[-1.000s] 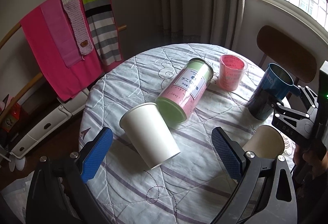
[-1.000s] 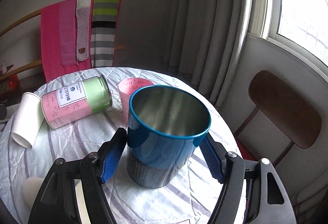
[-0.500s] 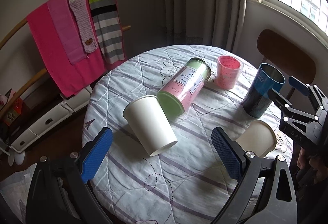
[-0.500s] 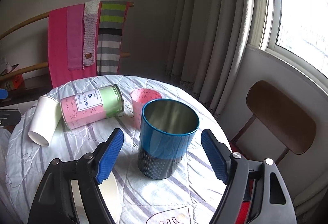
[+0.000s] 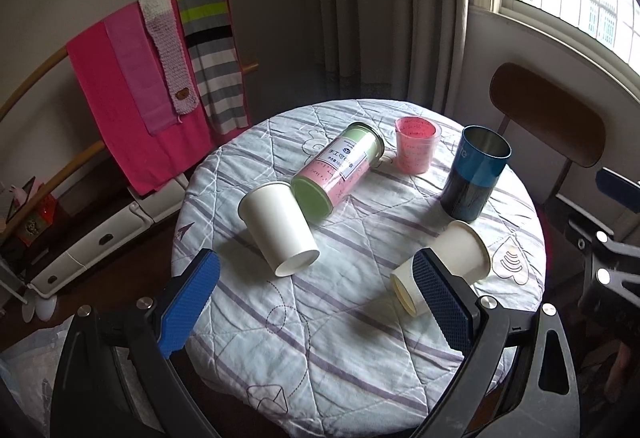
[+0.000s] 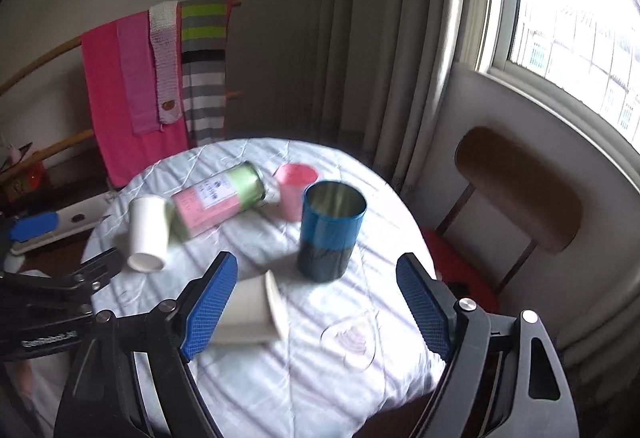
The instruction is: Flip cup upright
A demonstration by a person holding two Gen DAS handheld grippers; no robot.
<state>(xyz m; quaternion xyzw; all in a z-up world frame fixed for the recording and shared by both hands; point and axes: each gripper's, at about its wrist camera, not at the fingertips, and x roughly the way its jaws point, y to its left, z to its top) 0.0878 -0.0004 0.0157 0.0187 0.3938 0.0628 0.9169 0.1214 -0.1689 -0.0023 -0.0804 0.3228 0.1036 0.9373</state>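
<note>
2 paper cups (image 5: pixel 280 230) lying, 1 blue cup (image 5: pixel 476 173) upright.

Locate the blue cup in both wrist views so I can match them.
Left wrist: blue cup stands upright at right of centre, near the table's far right edge.
Right wrist: blue cup stands upright at centre, beyond the open jaws.
Shared landmark: the pink cup stands just behind it to its left in both.

Blue cup (image 5: pixel 475 173) upright; white cup (image 5: pixel 279 226) toppled, seemingly.
</note>
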